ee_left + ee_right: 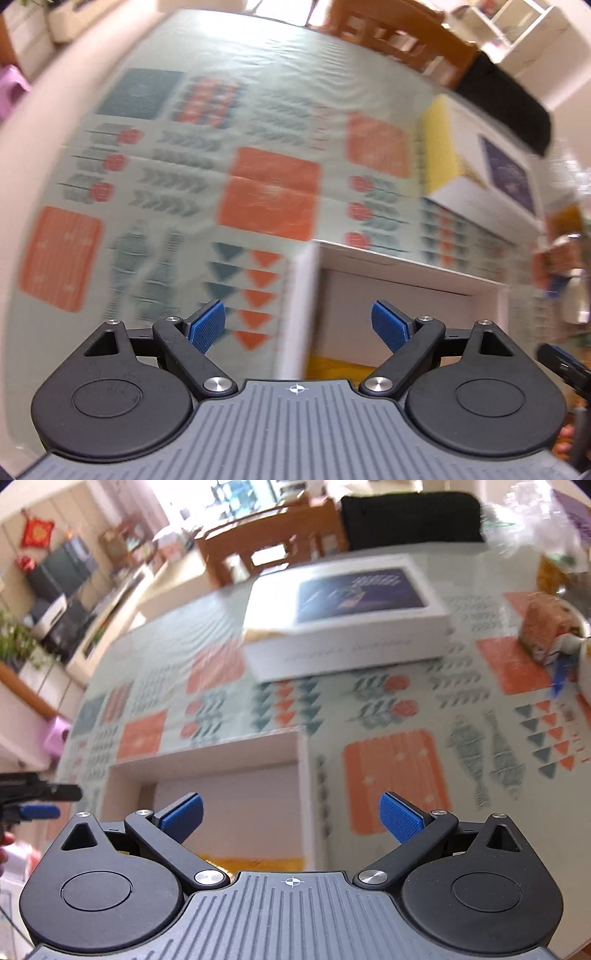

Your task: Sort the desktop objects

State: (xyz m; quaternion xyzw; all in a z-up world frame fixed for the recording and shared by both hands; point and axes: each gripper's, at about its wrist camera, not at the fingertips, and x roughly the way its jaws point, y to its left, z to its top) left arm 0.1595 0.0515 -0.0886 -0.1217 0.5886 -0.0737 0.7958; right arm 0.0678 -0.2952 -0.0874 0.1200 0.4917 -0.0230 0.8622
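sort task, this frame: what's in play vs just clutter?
In play:
open white box nearest both claws
closed white box with dark picture lid
left claw, open, empty
right claw, open, empty

Clutter:
orange packet at the table's right edge
wooden chair
patterned tablecloth

An open white box (207,760) is lying flat on the patterned tablecloth (391,775), something yellow showing inside. A closed white box (347,627) with a dark printed lid is sitting beyond it, apart.
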